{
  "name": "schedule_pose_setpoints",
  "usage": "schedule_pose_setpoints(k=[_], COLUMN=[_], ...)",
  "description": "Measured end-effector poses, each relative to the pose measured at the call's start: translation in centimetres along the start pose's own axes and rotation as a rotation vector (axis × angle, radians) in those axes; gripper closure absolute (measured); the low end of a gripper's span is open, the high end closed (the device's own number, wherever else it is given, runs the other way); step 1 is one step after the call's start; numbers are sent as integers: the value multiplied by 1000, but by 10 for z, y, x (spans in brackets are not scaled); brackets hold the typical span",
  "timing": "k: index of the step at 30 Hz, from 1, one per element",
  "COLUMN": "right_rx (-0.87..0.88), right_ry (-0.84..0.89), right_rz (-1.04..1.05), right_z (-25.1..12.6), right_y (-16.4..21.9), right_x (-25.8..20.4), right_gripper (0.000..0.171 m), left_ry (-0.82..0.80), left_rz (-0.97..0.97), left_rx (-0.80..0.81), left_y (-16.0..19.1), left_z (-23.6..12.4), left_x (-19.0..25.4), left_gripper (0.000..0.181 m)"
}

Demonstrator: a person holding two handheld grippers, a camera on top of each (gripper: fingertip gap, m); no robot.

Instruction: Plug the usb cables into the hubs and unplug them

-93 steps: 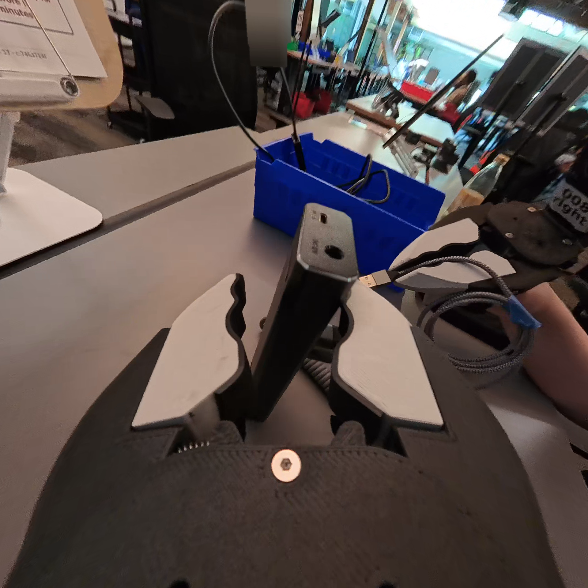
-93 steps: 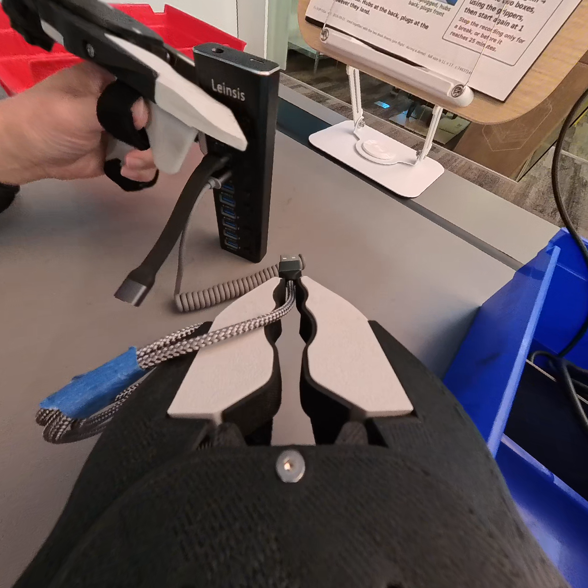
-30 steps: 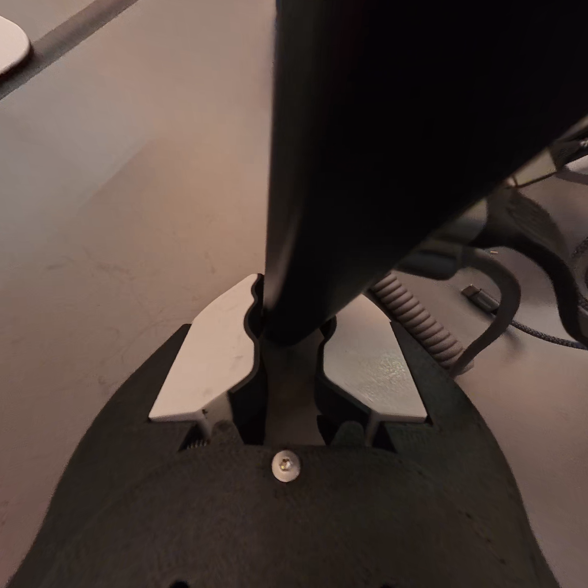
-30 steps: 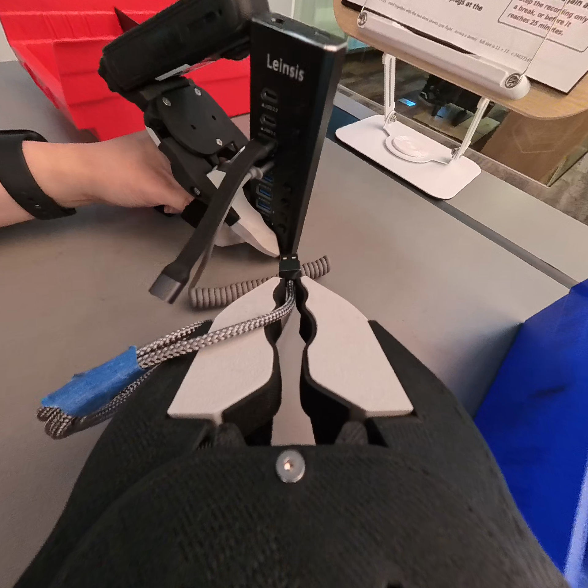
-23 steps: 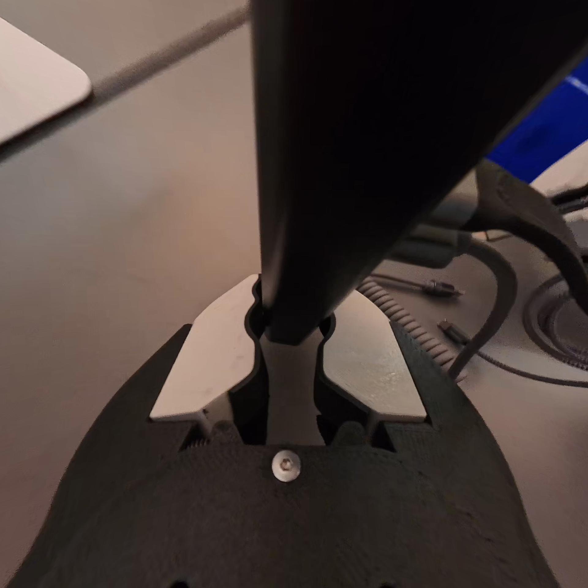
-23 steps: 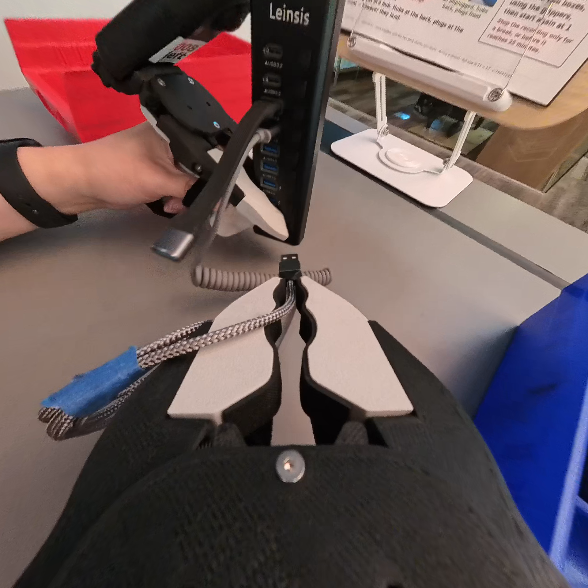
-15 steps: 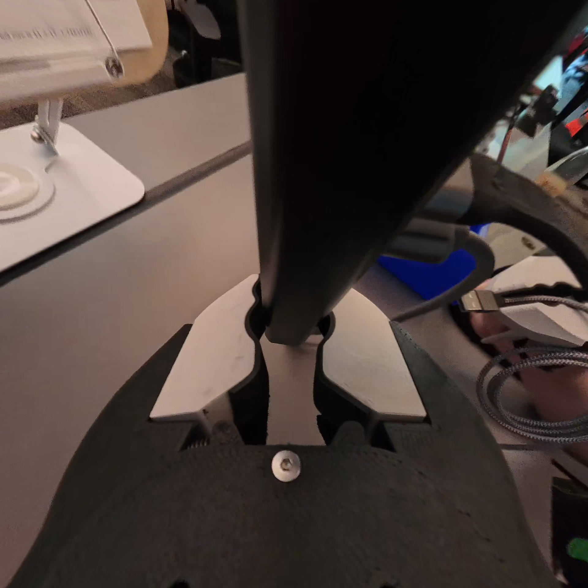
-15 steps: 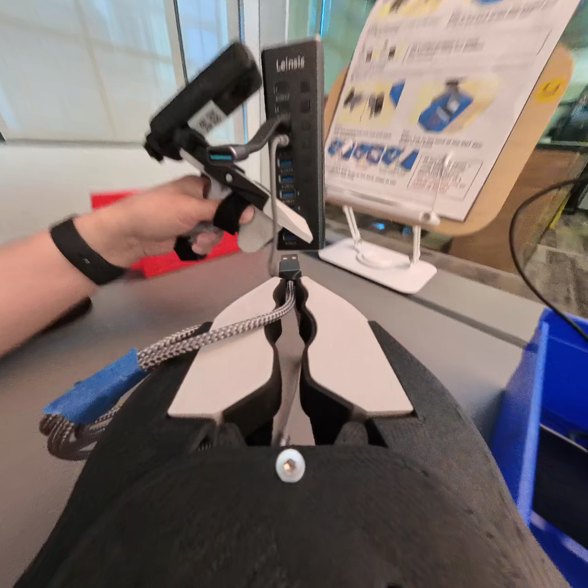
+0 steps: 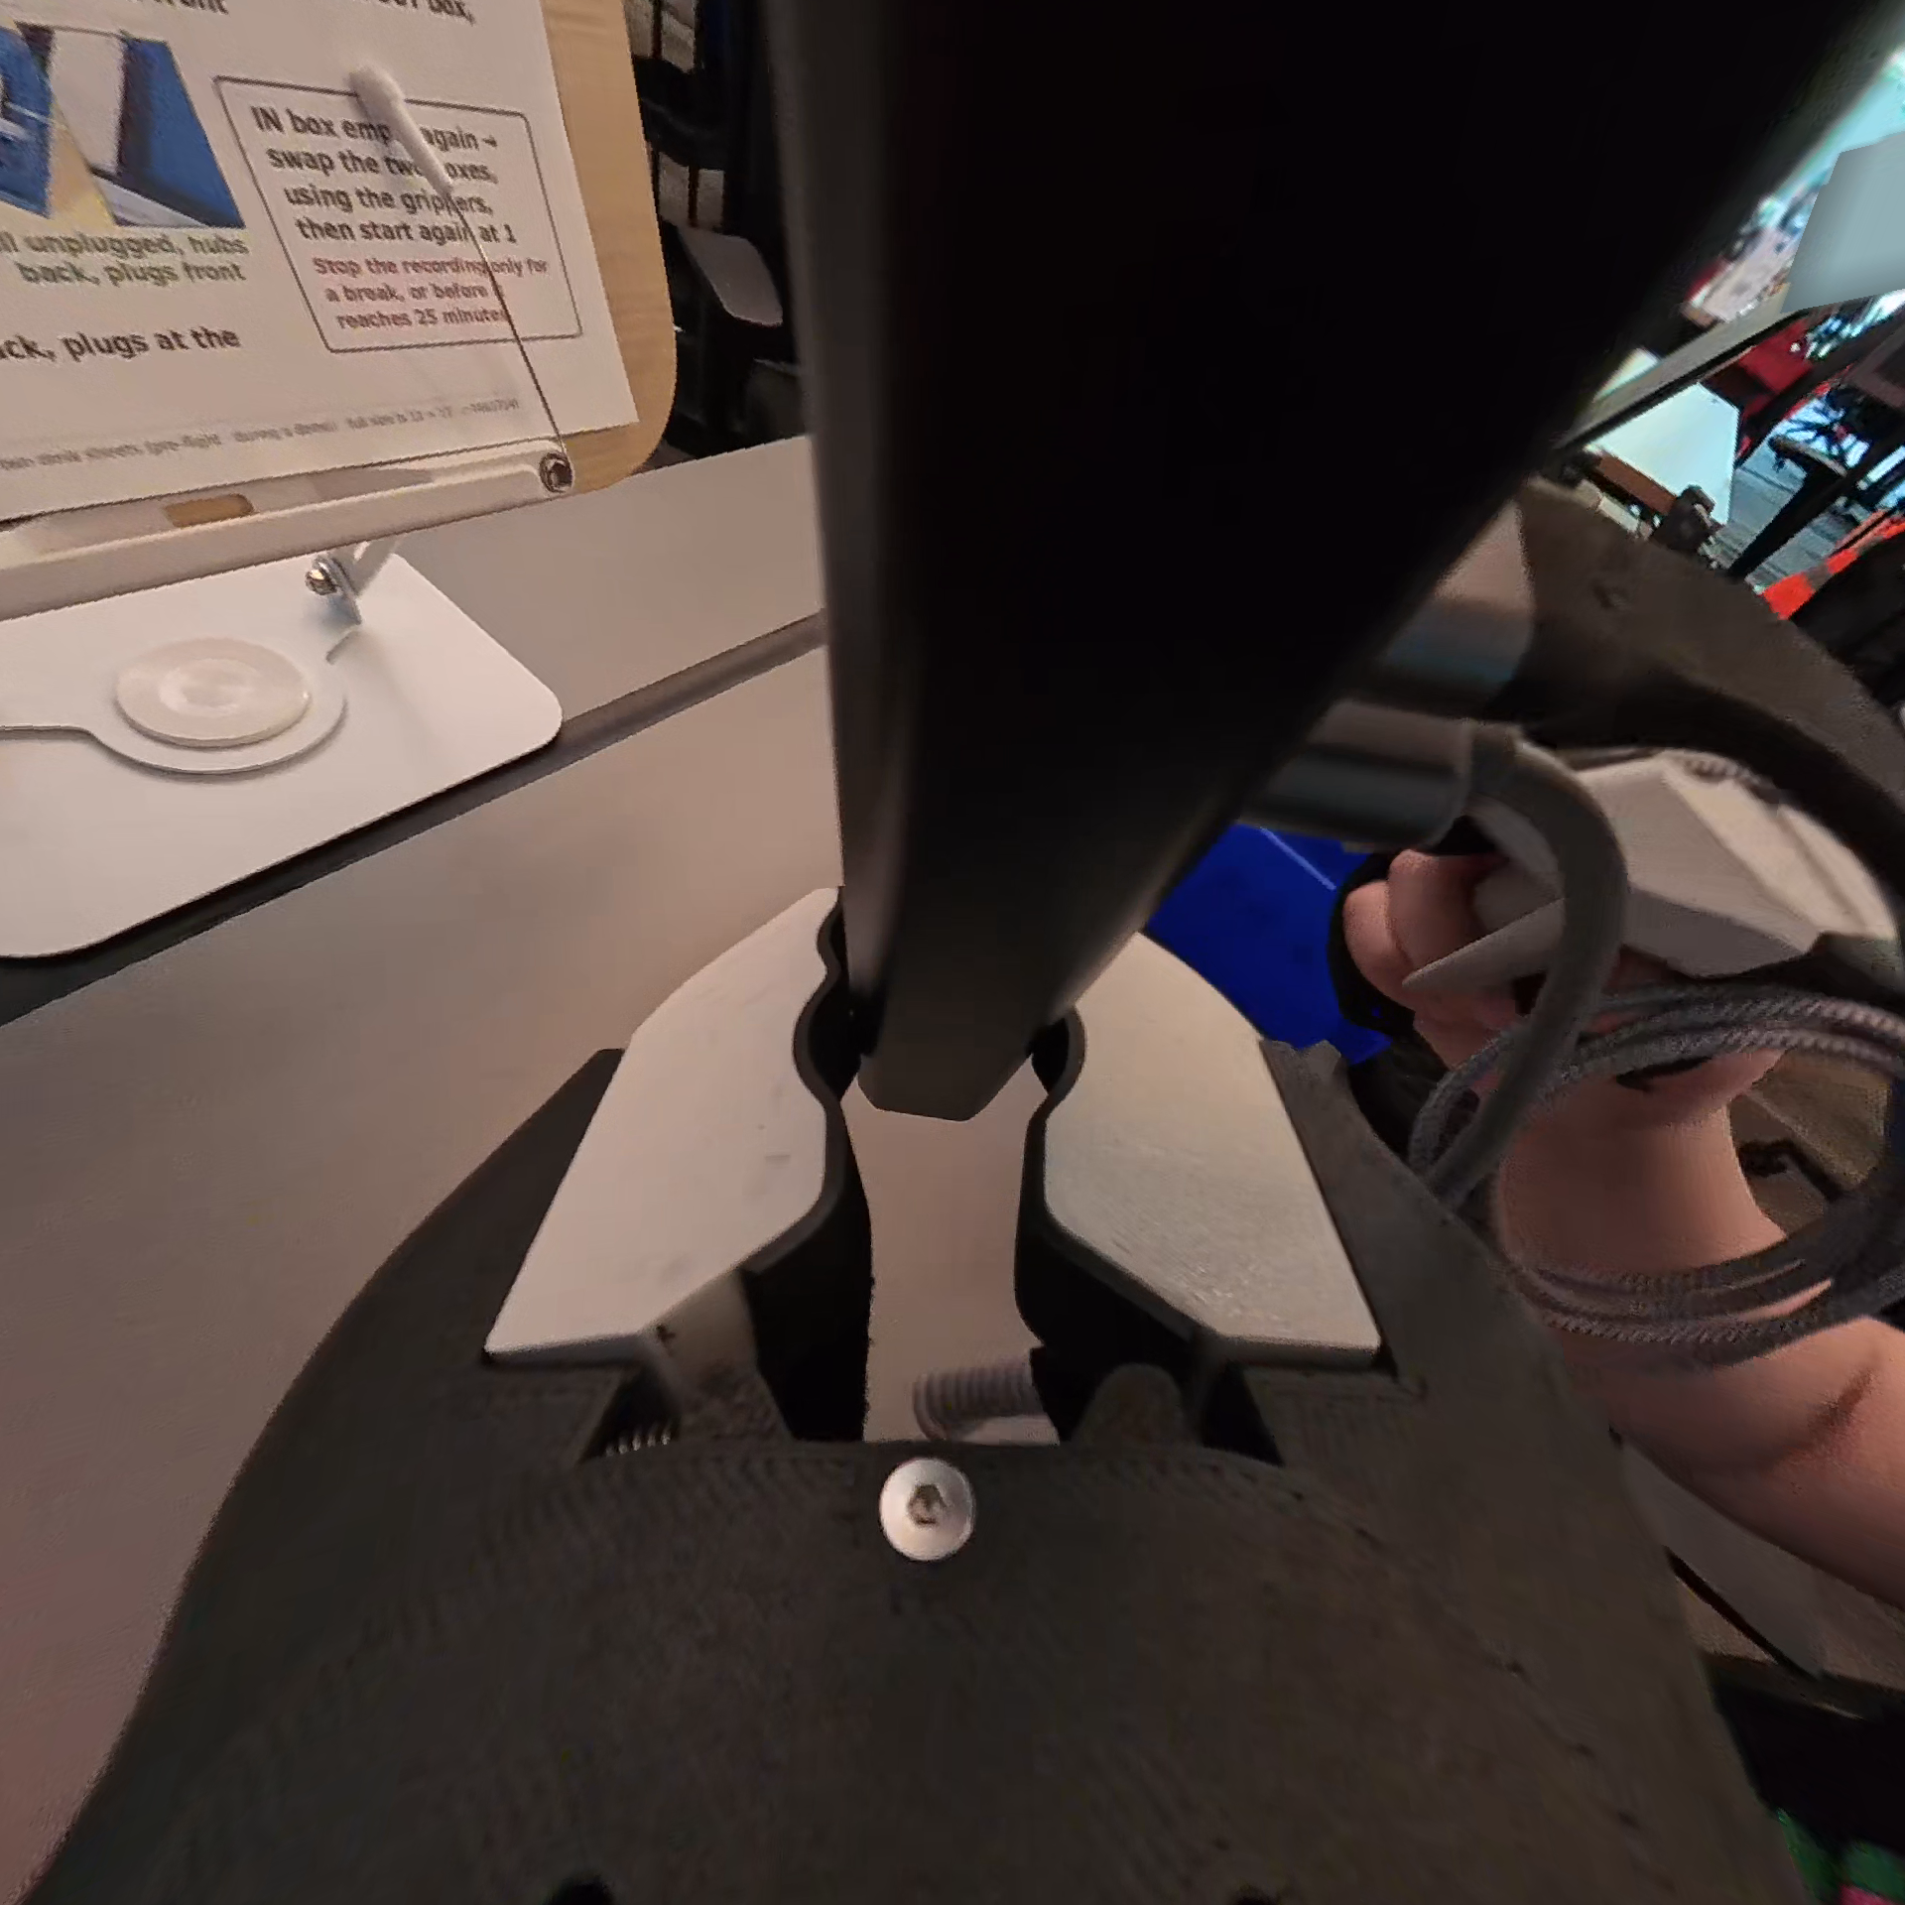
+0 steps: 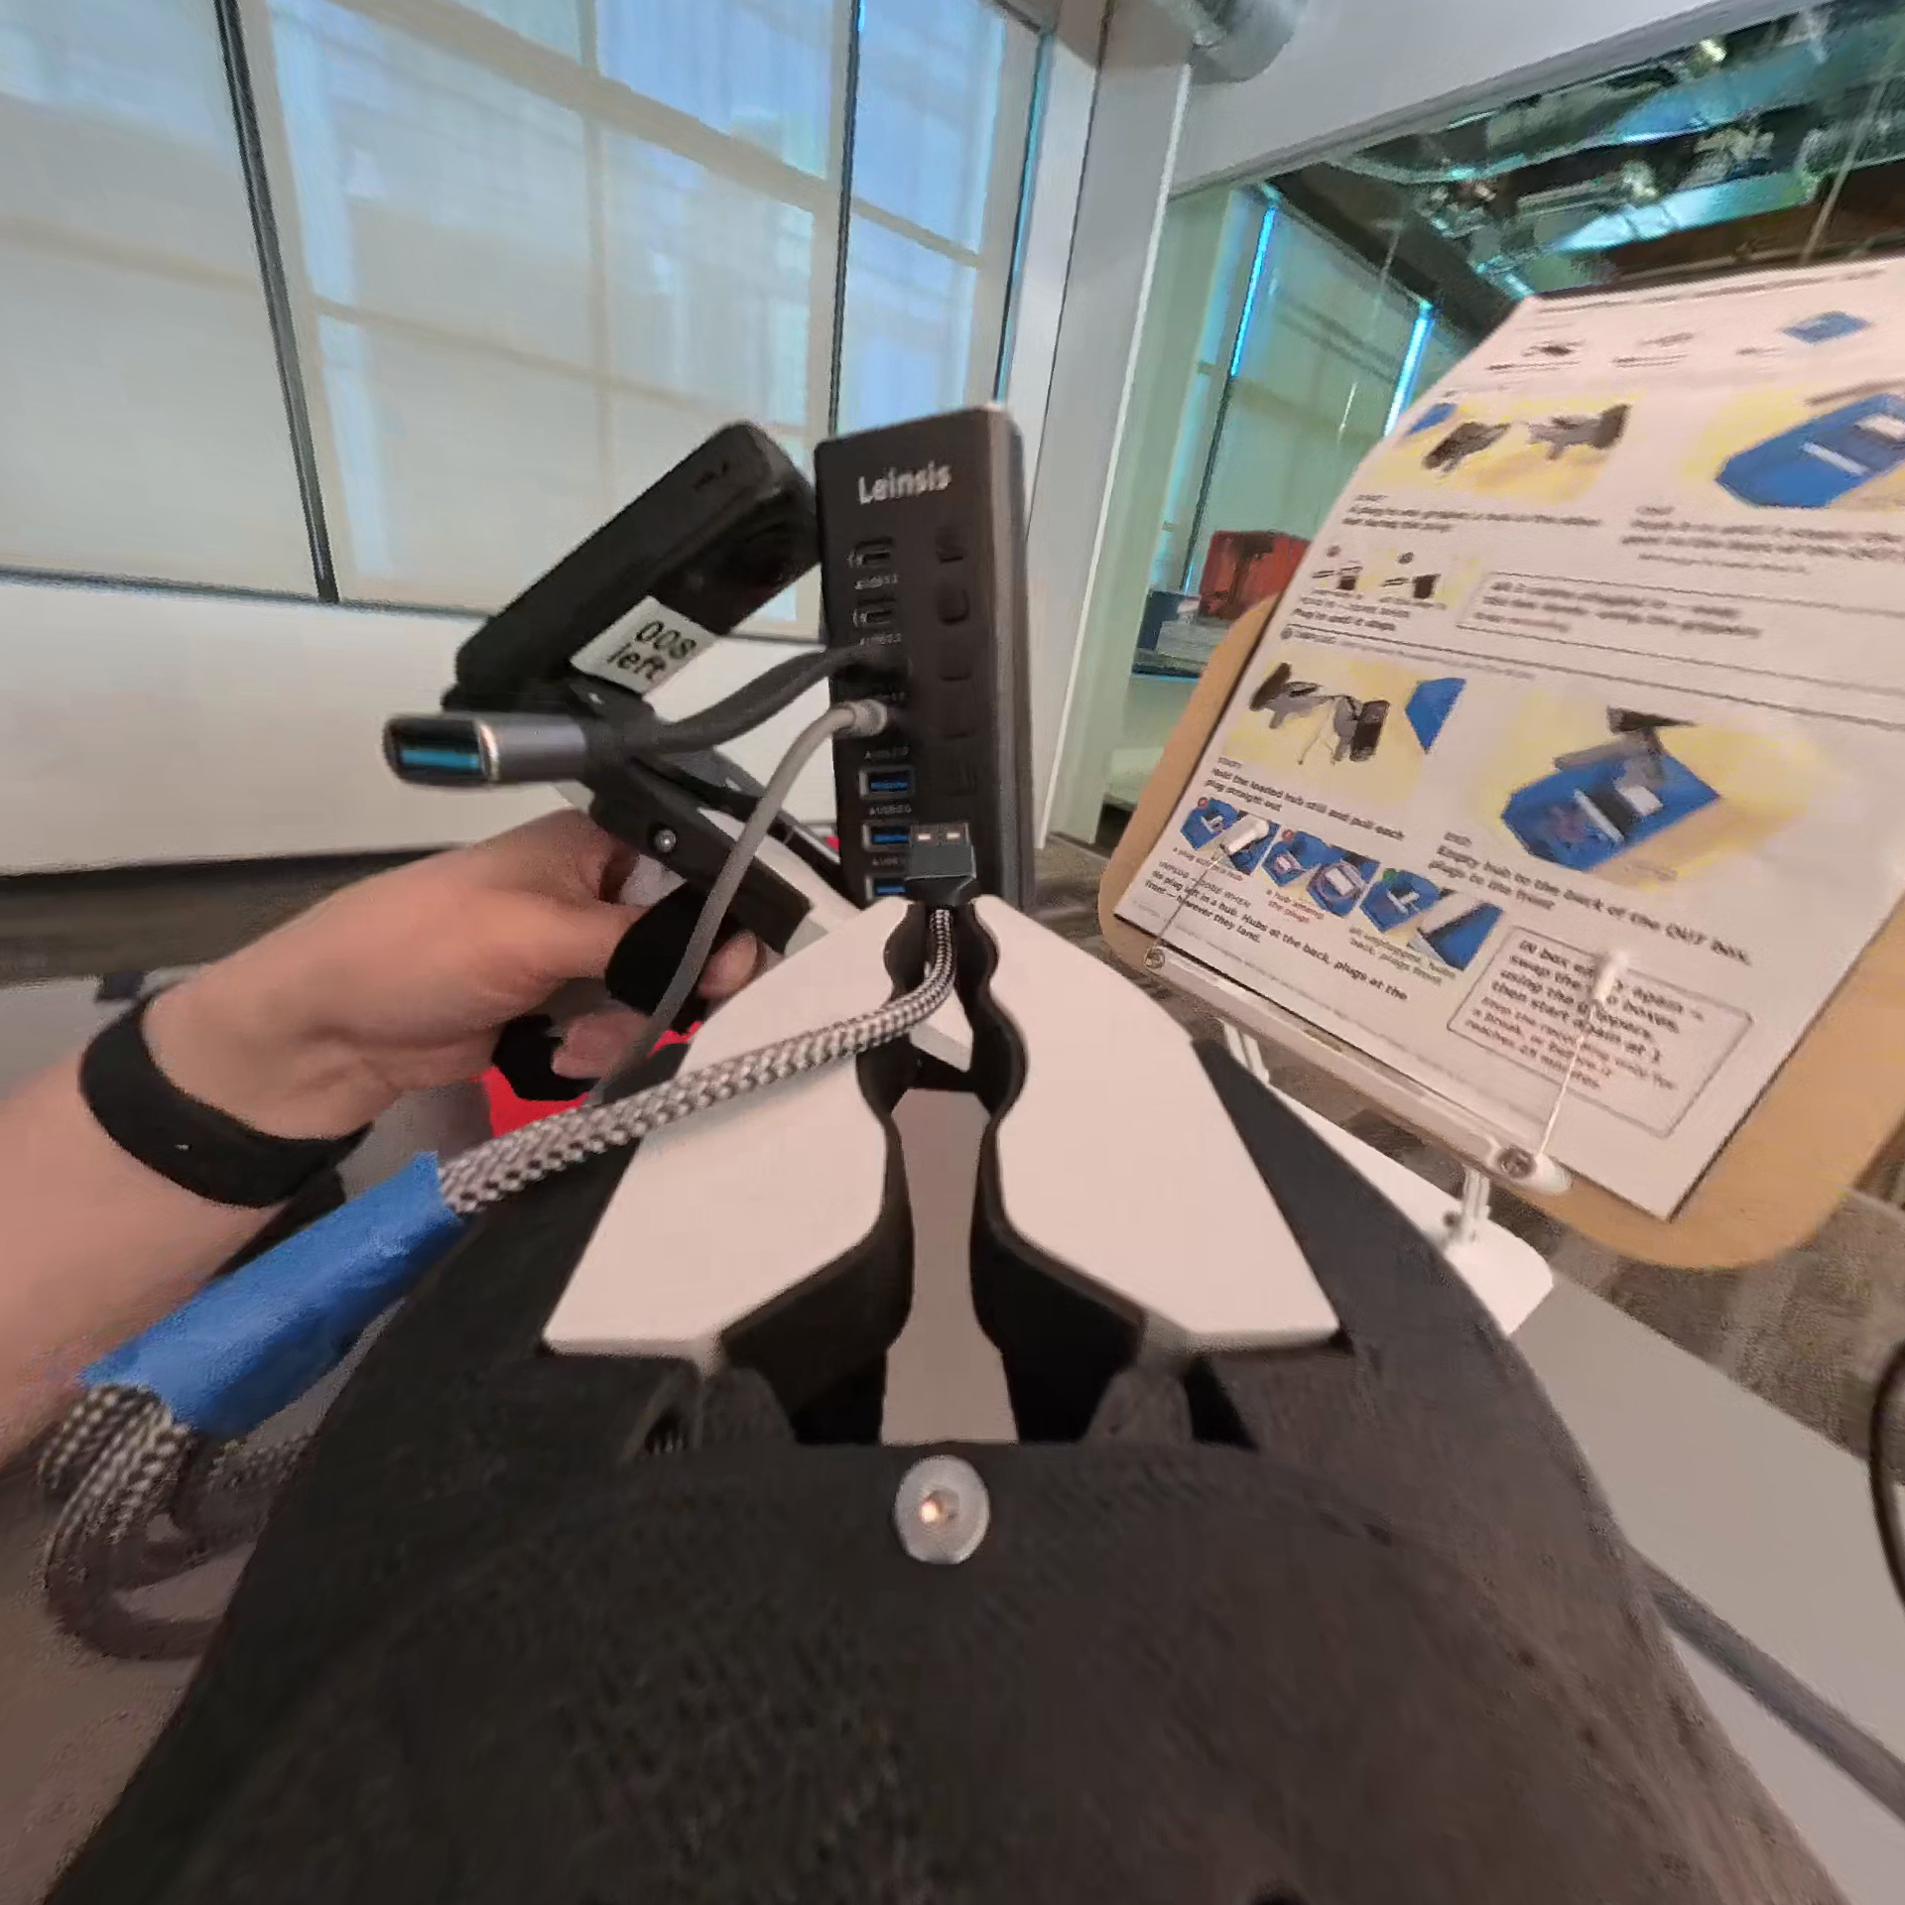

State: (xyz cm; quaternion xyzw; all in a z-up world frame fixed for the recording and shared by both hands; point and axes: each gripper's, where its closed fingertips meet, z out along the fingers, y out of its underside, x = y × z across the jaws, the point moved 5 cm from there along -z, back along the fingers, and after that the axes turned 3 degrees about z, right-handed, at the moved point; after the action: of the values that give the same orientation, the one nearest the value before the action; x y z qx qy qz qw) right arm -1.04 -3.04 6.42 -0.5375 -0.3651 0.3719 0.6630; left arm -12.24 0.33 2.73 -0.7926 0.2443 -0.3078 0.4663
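One hub (image 10: 921,660), three cables, two grippers, one instruction stand (image 10: 1526,783).

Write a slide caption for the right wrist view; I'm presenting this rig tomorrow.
Right gripper holds a braided USB cable's plug just before the black hub gripped by the left gripper.

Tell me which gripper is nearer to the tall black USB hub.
Left. The left gripper is shut on the tall black USB hub at its lower end; the right gripper holds a braided USB cable just in front of its ports.
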Motion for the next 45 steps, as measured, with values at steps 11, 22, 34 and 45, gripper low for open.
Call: schedule_pose_setpoints(k=[11, 22, 34, 45], right_rx=[-105, -99, -72, -31], right_ry=[66, 101, 175, 198], right_rz=[-144, -163, -217, -172], right_z=[29, 31, 31, 27], right_y=[7, 7, 4, -2], right_x=[-16, -17, -21, -19], right_gripper=[164, 165, 165, 163], left_ry=[-66, -91, -118, -263], left_rz=[13, 29, 96, 281], left_rx=[18, 21, 75, 100], left_y=[-4, -4, -11, -16], left_z=[-5, 5, 5, 3], left_x=[-7, -4, 3, 9], left_gripper=[151, 152, 152, 152])
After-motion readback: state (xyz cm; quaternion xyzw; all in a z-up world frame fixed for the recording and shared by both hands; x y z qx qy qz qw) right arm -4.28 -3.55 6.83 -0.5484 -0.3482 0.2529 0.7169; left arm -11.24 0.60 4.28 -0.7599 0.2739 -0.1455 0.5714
